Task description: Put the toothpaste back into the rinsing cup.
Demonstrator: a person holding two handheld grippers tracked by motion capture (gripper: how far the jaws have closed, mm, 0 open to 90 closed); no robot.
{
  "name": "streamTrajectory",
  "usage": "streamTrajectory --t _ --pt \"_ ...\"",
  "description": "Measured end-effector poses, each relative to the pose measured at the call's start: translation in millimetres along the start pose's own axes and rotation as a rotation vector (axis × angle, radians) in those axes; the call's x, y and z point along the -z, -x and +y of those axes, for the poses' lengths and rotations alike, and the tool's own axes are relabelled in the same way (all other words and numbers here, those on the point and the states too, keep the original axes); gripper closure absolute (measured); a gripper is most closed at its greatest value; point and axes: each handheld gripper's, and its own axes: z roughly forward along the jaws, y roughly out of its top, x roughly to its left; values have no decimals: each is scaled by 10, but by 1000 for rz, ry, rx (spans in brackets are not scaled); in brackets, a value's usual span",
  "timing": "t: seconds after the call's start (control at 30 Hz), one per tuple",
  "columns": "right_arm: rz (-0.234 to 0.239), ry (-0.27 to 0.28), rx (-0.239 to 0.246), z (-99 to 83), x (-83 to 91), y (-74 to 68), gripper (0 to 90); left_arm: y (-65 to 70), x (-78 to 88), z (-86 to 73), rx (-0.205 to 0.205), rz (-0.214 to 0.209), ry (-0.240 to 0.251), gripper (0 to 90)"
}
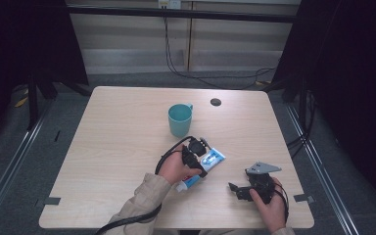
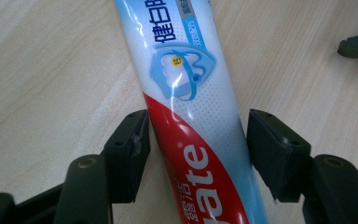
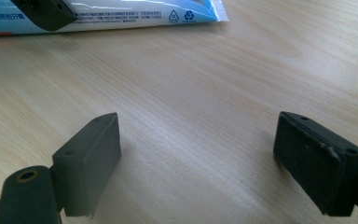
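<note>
The toothpaste tube (image 1: 206, 165) lies flat on the worktop (image 1: 117, 142), toward your near side and a little right of centre; it runs on a diagonal in the high view, white cap end nearest you, flat crimped end pointing away to the right; body white and pale blue with a red band and a tooth emblem, as the left gripper view shows it (image 2: 191, 112).

Your left gripper (image 1: 196, 155) sits over the tube's middle; its fingers (image 2: 126, 154) straddle the tube, one on each side of the red band; they stand at a middling width; the left finger lies just against the tube's edge, the right finger (image 2: 275, 154) shows a thin gap of worktop beside the tube; the tube is between them but not clamped; it rests on the wood.

Your right gripper (image 1: 240, 188) rests low near the front right part of the worktop, well apart from the tube, pointing left in the high view; grey three-cornered plate on top; its fingers (image 3: 88, 158) stand wide with bare wood between them; its own view looks across the worktop to the tube's crimped end (image 3: 135, 14), with a finger of the left gripper dark in front of the tube at upper left.

Beyond the tube stands a teal cup (image 1: 179, 119), upright, handle turned to the far side; near it, to the right, a small dark round hole (image 1: 215, 102) in the worktop; cables trail from both grippers.
</note>
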Motion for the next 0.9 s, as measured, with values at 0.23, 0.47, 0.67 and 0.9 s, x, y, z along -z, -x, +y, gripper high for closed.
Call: streamTrajectory --t 0.23,0.47,0.67,0.9 --pt "2 -1 0 1 -1 1 143 49 -18 34 -7 29 -34 446" --pt "4 -2 1 4 -2 3 142 87 55 40 -39 28 -52 695" --pt "7 -4 0 6 -3 3 141 53 52 -25 -40 8 -43 662" --pt "6 -3 2 6 -4 4 141 70 29 -22 -39 25 -39 633"
